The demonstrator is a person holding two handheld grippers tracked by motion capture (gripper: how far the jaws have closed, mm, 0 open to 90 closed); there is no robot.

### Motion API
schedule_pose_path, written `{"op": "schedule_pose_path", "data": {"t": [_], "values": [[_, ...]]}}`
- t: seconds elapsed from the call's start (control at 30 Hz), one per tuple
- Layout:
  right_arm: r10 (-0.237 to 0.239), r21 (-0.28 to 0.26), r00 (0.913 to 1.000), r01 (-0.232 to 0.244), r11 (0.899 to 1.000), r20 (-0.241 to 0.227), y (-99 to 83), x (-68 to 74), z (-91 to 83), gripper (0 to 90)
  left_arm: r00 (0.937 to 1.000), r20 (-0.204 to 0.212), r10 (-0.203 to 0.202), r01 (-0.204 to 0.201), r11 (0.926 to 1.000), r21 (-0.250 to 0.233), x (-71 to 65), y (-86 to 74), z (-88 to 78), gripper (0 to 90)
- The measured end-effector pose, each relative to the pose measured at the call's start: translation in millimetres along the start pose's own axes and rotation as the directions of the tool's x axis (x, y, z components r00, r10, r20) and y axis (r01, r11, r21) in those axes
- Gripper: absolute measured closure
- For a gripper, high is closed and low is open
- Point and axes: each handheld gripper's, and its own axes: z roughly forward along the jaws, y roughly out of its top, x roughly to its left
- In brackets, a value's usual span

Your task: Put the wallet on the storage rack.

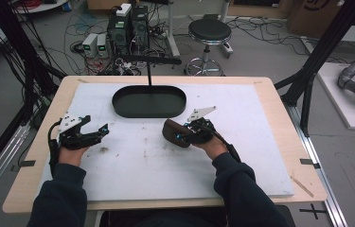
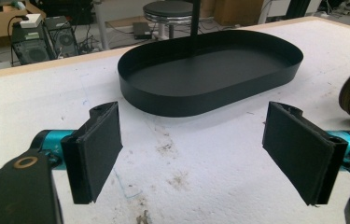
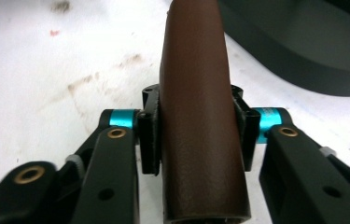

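Person's sleeves: dark sleeves come in from the bottom edge of the high view, one forearm toward each gripper.
Left gripper (image 1: 94,126): held by the left hand (image 1: 71,153) over the left part of the white pad; its jaws stand wide apart with nothing between them. In the left gripper view the two black pads (image 2: 99,149) frame bare, stained pad surface, with the tray beyond them.
White pad (image 1: 137,170): a foam-like sheet covering most of the table (image 1: 279,99), marked with brownish smudges near the middle.
Black tray (image 1: 149,101): an oval, low-walled tray lying on the pad at the far middle, well apart from the left gripper and near the brown case. A thin black post rises from about its middle.
Brown case (image 1: 170,131): a dark brown, leather-like, rounded elongated thing, just in front of the tray's right end. In the right gripper view it runs lengthwise between the jaws, its far end pointing toward the tray's wall. Whether it rests on the pad or is lifted I cannot tell.
Right gripper (image 1: 184,136): held by the right hand (image 1: 210,144) right of centre; its jaws are clamped on the brown case (image 3: 193,121), one pad pressed on each long side.
Background: a black stool, computer towers and loose cables on the floor beyond the table.
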Motion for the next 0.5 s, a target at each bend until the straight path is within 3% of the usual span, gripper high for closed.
{"op": "schedule_pose_path", "data": {"t": [0.1,0.17,0.37,0.5], "values": [[0.047,-0.062,0.9989,-0.047,0.997,-0.005,1.2,-9.9,-3.8,64.7,1.0,0.005,0.003,-0.003,0.9999,-0.011,0.6,-0.4,-0.5,19.5],[0.07,-0.056,0.9975,-0.07,0.996,0.007,4.8,-18.1,-4.5,64.7,1.0,0.005,0.008,-0.008,0.9999,-0.01,1.1,-0.6,-0.8,19.5],[0.07,-0.086,0.997,-0.067,0.994,0.032,32.5,-33.5,-2.6,64.6,0.9999,0.007,0.008,-0.008,0.9998,-0.017,2.5,-1.0,-1.5,19.5],[0.072,-0.104,0.9969,-0.068,0.992,0.033,57.6,-46.5,7.6,64.5,1.0,0.006,0.006,-0.006,0.9998,-0.019,3.2,-1.4,-1.9,19.5]]}}
